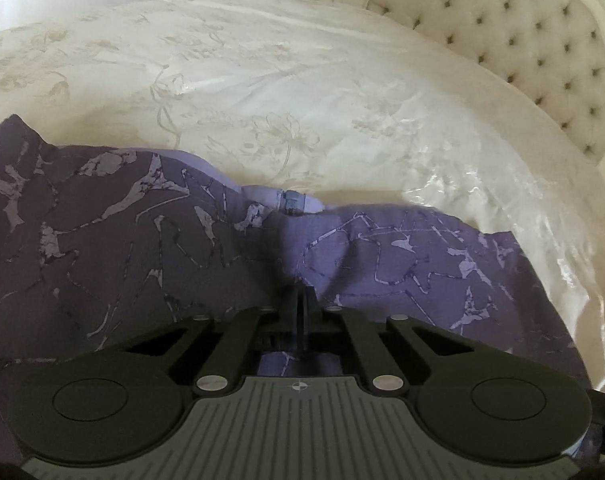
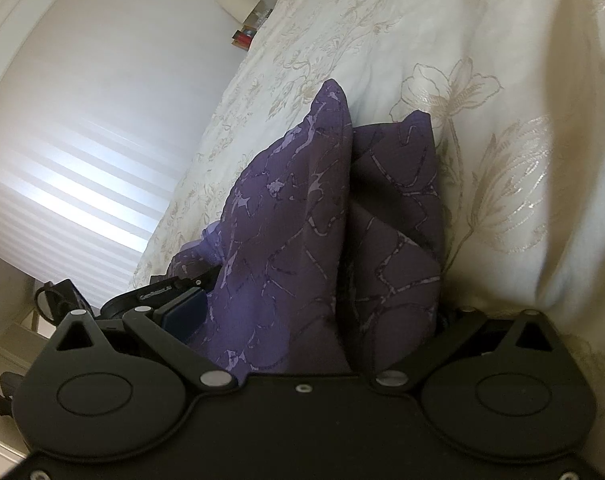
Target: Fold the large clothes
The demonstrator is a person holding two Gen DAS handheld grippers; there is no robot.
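Left wrist, left hand-held gripper (image 1: pixel 301 300) pinching purple garment (image 1: pixel 142 232)

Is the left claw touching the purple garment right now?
Touching. The left wrist view shows the left claw with fingers closed together, pinching a fold of the purple garment.

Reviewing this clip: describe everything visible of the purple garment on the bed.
The purple garment is thin woven-looking fabric, dark purple with a pale lilac crackle print and a lighter inner side showing near a small label. It lies rumpled on the cream floral bedspread. The left claw is closed, pinching its near edge. In the right wrist view, folds rise in two peaks between the fingers of the right claw, which looks open.
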